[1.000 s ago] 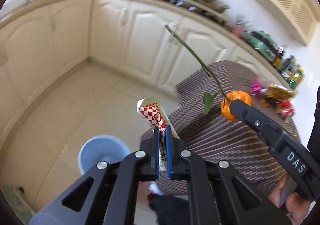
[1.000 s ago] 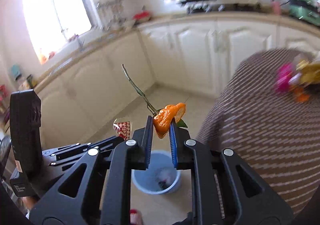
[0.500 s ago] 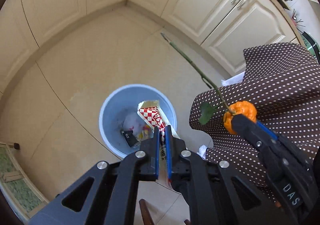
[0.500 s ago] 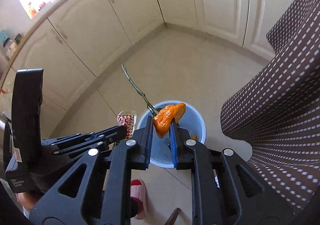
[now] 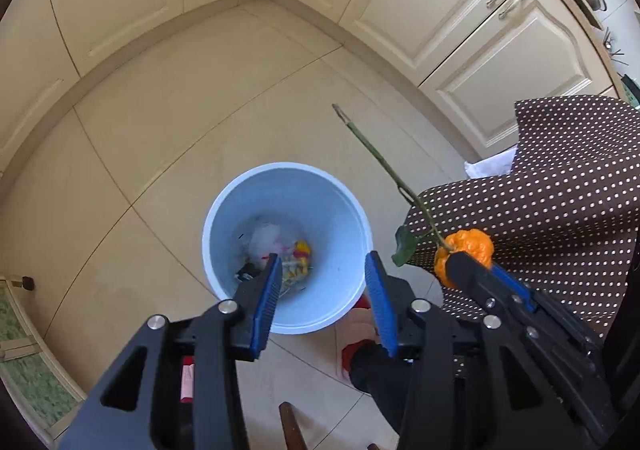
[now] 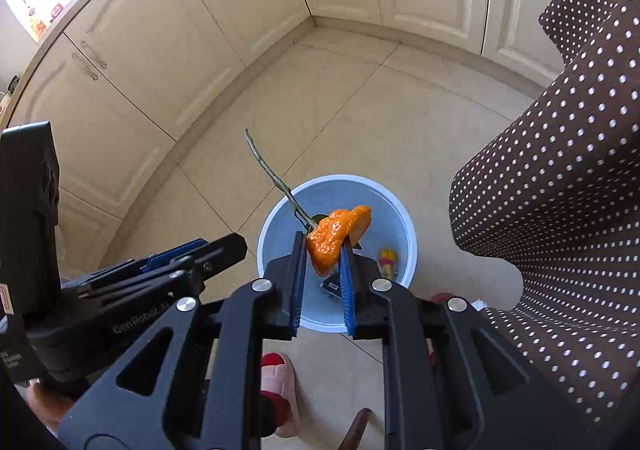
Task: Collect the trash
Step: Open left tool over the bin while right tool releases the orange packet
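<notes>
- Gone from your left hand-held gripper (image 5: pixel 322 292) is the red-checked wrapper it pinched half a second ago; its blue pads now stand wide apart and bare, directly over the pale blue bin (image 5: pixel 286 246) on the floor below.
- Your drop appears to have landed: scraps lie at the bin's bottom, though the wrapper itself cannot be picked out among them.
- Your right hand-held gripper (image 6: pixel 322 250) remains clamped on the orange peel (image 6: pixel 334 236), its long green stem (image 6: pixel 276 180) jutting up and away from the fingertips.
- From the right wrist view, the peel hangs above the bin's near rim, so releasing it looks like your next step.
- Beside you to the right, the dotted cloth (image 6: pixel 560 190) drapes the surface.
</notes>
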